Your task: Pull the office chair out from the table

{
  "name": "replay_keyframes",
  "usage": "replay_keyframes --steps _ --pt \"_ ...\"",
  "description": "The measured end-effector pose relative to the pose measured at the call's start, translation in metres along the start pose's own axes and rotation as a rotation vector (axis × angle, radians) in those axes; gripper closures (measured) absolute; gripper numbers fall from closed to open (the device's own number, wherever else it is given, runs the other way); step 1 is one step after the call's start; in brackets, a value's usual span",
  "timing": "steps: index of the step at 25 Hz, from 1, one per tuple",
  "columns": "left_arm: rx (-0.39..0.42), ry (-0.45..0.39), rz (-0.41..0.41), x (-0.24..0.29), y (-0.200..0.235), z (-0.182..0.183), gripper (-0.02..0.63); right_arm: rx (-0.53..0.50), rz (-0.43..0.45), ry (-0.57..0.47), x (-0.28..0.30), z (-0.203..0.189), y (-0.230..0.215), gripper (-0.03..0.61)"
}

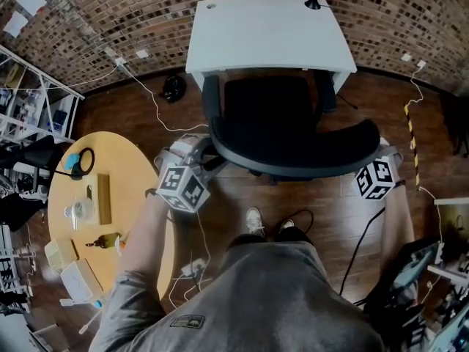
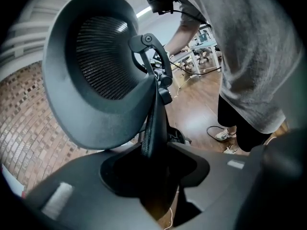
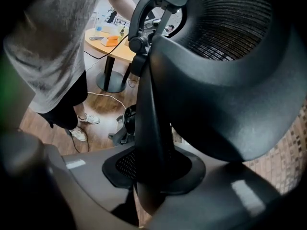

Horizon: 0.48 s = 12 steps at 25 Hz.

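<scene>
A black office chair (image 1: 293, 149) stands with its seat (image 1: 267, 97) partly under the white table (image 1: 271, 31), its curved backrest toward me. My left gripper (image 1: 209, 152) is at the backrest's left end and my right gripper (image 1: 377, 151) at its right end. In the left gripper view the thin edge of the mesh backrest (image 2: 96, 80) runs down between the jaws of the left gripper (image 2: 156, 176), which are shut on it. In the right gripper view the backrest (image 3: 225, 95) edge is likewise clamped in the right gripper (image 3: 153, 176).
A round wooden table (image 1: 135, 149) with small items stands close at the left. Cables (image 1: 157, 112) trail over the wooden floor. A lamp base (image 1: 314, 4) sits on the white table. My feet (image 1: 254, 221) are just behind the chair. Shelving (image 1: 29, 101) lines the far left.
</scene>
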<state>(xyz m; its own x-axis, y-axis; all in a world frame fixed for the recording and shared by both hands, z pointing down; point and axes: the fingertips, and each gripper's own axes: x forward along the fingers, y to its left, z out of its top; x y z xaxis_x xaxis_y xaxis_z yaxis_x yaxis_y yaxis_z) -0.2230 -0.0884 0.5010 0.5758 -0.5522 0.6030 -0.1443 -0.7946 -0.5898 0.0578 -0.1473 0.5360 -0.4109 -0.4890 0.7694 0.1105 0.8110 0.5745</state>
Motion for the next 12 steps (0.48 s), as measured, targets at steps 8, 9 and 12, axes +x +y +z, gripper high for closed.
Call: replay_keyframes --steps 8,9,12 --pt "-0.043 -0.005 -0.003 -0.004 -0.025 0.018 0.454 -0.036 0.022 -0.004 -0.012 -0.008 0.017 0.46" --pt "-0.048 0.001 -0.002 -0.005 -0.028 0.02 0.453 -0.042 0.024 -0.008 -0.015 -0.007 0.018 0.462" --pt "-0.062 0.016 0.01 -0.008 -0.038 0.029 0.448 -0.063 0.029 -0.025 -0.025 -0.002 0.024 0.465"
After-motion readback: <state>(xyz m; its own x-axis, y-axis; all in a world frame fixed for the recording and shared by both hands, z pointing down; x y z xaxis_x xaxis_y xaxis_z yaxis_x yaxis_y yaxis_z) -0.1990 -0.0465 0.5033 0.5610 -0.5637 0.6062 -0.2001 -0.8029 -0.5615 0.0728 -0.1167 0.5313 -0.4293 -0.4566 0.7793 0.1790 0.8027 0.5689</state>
